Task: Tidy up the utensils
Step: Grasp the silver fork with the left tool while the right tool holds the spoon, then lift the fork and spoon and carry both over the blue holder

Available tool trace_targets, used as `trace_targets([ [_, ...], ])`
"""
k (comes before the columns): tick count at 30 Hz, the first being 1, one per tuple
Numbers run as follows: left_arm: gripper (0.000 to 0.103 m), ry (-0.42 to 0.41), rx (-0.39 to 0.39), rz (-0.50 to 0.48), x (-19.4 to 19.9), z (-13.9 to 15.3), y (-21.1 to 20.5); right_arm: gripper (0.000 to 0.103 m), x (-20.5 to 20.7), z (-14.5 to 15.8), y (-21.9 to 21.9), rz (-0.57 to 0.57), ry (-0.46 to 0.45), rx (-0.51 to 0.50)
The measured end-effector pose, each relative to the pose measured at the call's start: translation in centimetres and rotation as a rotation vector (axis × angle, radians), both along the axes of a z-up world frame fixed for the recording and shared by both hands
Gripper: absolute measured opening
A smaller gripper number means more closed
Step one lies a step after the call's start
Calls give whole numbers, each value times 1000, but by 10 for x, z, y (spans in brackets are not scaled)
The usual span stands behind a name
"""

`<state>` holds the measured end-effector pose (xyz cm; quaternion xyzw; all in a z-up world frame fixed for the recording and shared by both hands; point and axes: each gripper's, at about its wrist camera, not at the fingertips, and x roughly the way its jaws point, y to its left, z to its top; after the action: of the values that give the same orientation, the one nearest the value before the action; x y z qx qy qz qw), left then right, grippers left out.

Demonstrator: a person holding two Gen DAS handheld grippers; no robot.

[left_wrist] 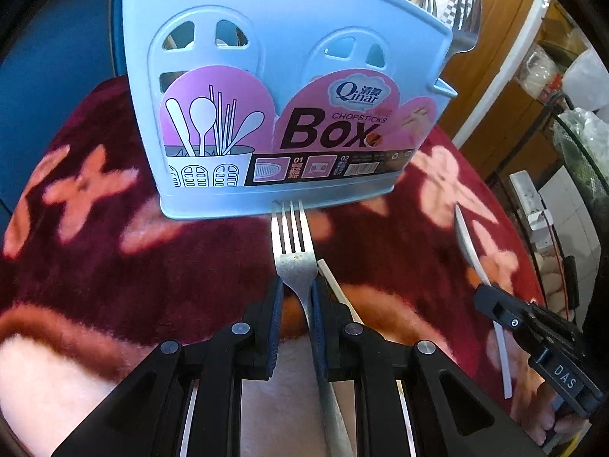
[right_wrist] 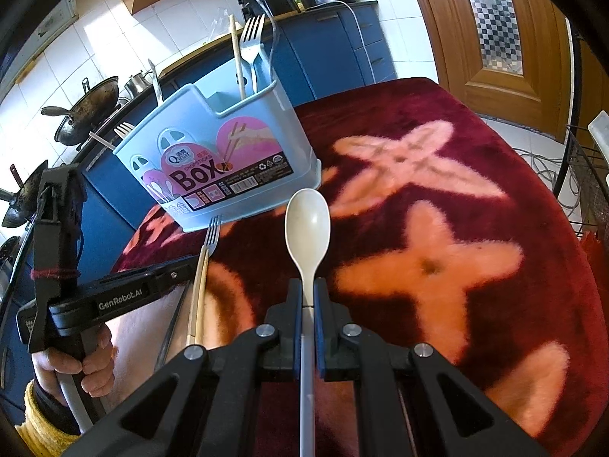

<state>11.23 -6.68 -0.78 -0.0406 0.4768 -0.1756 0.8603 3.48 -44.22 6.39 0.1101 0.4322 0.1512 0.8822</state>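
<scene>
The left gripper (left_wrist: 297, 297) is clamped on a metal fork (left_wrist: 294, 243), tines at 12 o'clock near the blue utensil box (left_wrist: 266, 38). The right gripper (right_wrist: 308, 297) is closed on a white spoon (right_wrist: 307, 228), bowl at 12 o'clock above the red blanket (right_wrist: 495, 190).

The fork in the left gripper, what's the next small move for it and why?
Probably lift the fork up over the blue box's rim. The left gripper is clamped on its neck, tines nearly touching the box's base, and other utensils already stand inside the box.
</scene>
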Motion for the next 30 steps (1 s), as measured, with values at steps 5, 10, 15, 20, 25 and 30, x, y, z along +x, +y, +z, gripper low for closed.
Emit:
trace_targets([
  [5, 6, -39, 7, -4, -11, 4, 2, 7, -2, 5, 2, 3, -16, 5],
  [10, 5, -55, -21, 7, -23, 5, 10, 7, -4, 10, 5, 10, -32, 7],
  [15, 1, -85, -10, 48, -33, 10, 23, 7, -7, 15, 10, 15, -45, 15],
  [20, 3, -40, -26, 57, -30, 1, 32, 7, -9, 16, 15, 27, -50, 12],
  [25, 5, -17, -27, 50, -23, -3, 29, 7, -8, 15, 18, 32, -40, 12],
  [30, 3, -20, -82, 67, -21, -4, 34, 7, -10, 18, 20, 42, -51, 8],
])
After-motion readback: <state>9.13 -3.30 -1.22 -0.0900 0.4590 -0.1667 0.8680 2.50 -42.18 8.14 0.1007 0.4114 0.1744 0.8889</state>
